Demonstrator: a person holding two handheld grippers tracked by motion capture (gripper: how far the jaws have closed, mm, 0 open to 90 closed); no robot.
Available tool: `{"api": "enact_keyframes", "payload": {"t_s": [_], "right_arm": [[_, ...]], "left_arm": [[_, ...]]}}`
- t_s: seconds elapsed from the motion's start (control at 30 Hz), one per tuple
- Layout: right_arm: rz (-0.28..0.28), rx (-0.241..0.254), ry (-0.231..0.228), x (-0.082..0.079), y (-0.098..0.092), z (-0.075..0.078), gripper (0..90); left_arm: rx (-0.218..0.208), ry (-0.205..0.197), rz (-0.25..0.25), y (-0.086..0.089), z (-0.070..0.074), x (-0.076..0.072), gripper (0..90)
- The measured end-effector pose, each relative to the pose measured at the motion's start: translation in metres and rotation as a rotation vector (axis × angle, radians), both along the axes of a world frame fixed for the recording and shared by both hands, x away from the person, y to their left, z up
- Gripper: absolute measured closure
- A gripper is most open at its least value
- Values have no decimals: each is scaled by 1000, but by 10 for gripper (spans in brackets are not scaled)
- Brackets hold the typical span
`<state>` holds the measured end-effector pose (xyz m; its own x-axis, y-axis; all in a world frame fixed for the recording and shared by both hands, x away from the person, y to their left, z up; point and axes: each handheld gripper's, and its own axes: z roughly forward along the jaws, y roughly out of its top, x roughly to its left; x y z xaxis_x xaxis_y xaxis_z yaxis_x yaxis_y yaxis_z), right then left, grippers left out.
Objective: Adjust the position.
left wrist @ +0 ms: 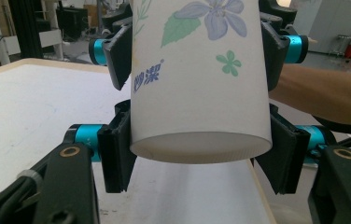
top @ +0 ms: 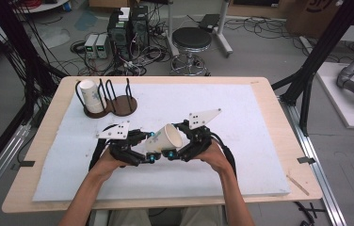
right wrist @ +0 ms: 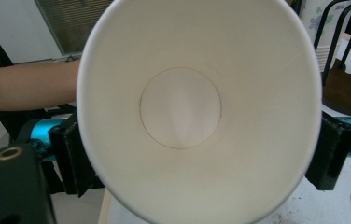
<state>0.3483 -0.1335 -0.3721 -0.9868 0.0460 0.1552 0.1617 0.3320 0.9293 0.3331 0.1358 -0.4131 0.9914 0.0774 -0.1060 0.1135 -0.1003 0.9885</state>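
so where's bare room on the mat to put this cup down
The white mat is bare on its right half, from the right claw to the right edge, and along the near strip. It is crowded at the far left, where the two wire cup holders stand, one holding a cup.

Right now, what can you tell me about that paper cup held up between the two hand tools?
The paper cup is white, printed with a purple flower, green leaves and blue characters. It is empty, its inside plain white, and lies tilted on its side above the table. The left gripper clamps it near the base, and the right gripper clamps it near the open rim, each with black jaws pressing opposite sides.
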Motion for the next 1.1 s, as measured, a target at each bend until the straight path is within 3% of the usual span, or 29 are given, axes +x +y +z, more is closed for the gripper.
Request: {"api": "enact_keyframes", "payload": {"t_s": [0.07,0.23,0.5,0.57,0.63,0.67,0.97,1.1], "right_arm": [[-1,5,2,0,0,0,160],[21,39,-12,0,-1,1,283],[22,36,-21,0,-2,2,315],[23,35,-17,-1,-2,2,315],[14,31,-22,-1,-2,2,315],[16,32,-17,0,-3,2,315],[-14,9,-15,0,-6,3,315],[-45,-28,-18,1,-7,4,314]], "left_arm": [[8,-2,-10,-2,0,-1,367],[14,-5,-15,-4,0,-1,368],[15,1,-17,-4,0,-1,368],[12,16,-13,-4,0,-1,330],[16,42,20,-4,0,0,97],[19,48,35,-3,0,0,28],[86,28,83,3,1,-3,17],[170,32,208,12,1,-5,22]]}}
